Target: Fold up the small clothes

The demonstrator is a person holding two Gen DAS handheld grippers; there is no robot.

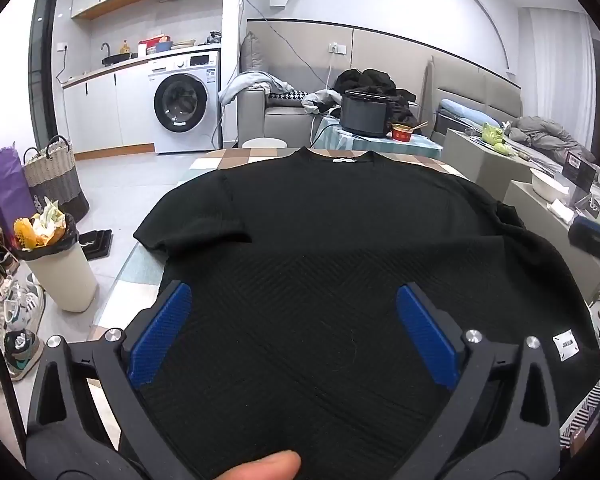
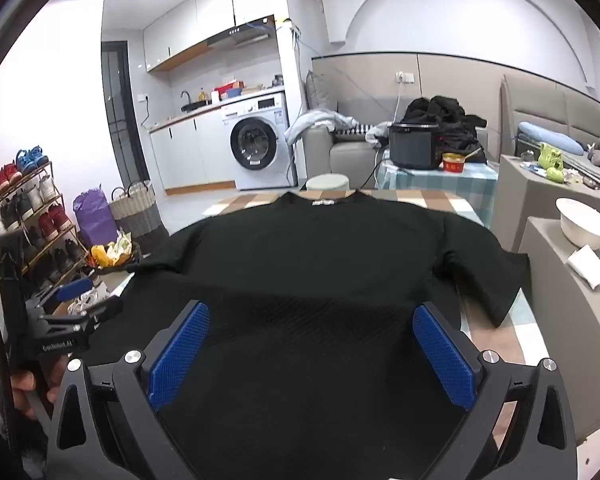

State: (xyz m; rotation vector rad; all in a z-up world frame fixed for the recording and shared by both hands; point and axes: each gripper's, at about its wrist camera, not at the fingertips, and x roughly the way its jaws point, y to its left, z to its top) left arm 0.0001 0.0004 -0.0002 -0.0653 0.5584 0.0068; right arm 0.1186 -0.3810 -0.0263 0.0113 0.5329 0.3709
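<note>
Here, nearest first.
Left gripper point(image 1: 294, 312): I hold it released, blue pads spread wide above the hem end of the garment, nothing between them.
Right gripper point(image 2: 310, 330): likewise released and empty, hovering over the lower body of the cloth; the left gripper shows at its left edge.
Black T-shirt point(image 1: 340, 240): lies flat on the checked table point(image 2: 432, 198), hem towards me, collar with white label at the far edge.
Left sleeve point(image 1: 192, 224): spread outward, reaching the table's left edge.
Right sleeve point(image 2: 488, 272): spread outward, its cuff near the table's right edge.
Handling, my judgement: a light, soft, limp knit with a ribbed texture; it should drape and crease easily and grip the pads well rather than slide.
Where to hold, my judgement: pinch a sleeve edge or shoulder on each side and carry it inward; a hem corner suits the later lengthwise fold.
Beyond: a black cooker point(image 2: 414, 148) on a further table.
</note>
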